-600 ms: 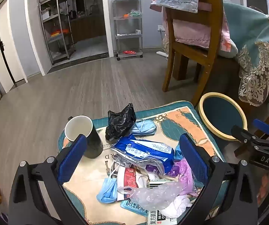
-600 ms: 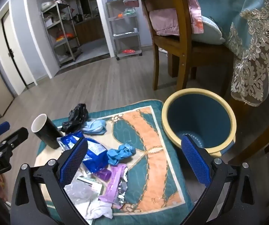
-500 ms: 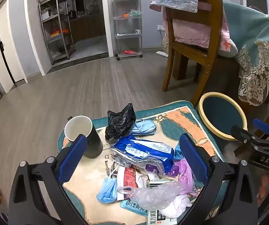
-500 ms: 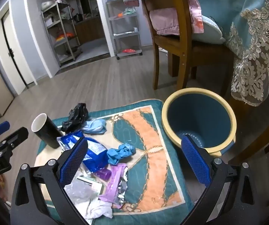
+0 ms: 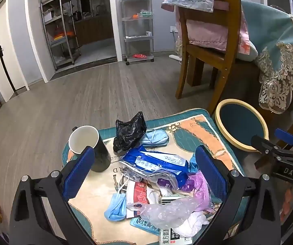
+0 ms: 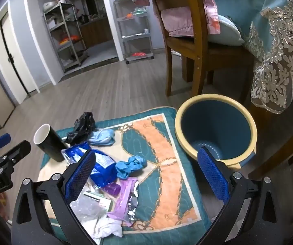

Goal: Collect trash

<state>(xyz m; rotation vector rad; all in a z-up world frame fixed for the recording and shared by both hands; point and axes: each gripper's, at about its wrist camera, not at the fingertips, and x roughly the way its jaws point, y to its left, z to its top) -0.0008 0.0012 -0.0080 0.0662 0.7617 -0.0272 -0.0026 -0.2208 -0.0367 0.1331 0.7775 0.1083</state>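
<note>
Both tools are hanging with jaws spread wide and gripping nothing: the left tool (image 5: 144, 169) over the trash pile (image 5: 156, 185), the right tool (image 6: 146, 173) over the mat (image 6: 167, 175). The pile is lying on the mat's near left part, a black mug (image 5: 89, 147) standing just beyond it. The blue bin (image 6: 215, 128) is sitting beside the mat's far right edge, before a wooden chair (image 6: 189, 47).

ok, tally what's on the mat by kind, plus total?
Face masks: 2, one by the black bag, one at the near edge
Plastic bags: 2, black, clear
Blue glove: 1
Blue wipes pack: 1
Purple wrapper: 1
Black cup: 1
Total: 8 distinct; more scraps in the pile are too tangled to count.
</note>
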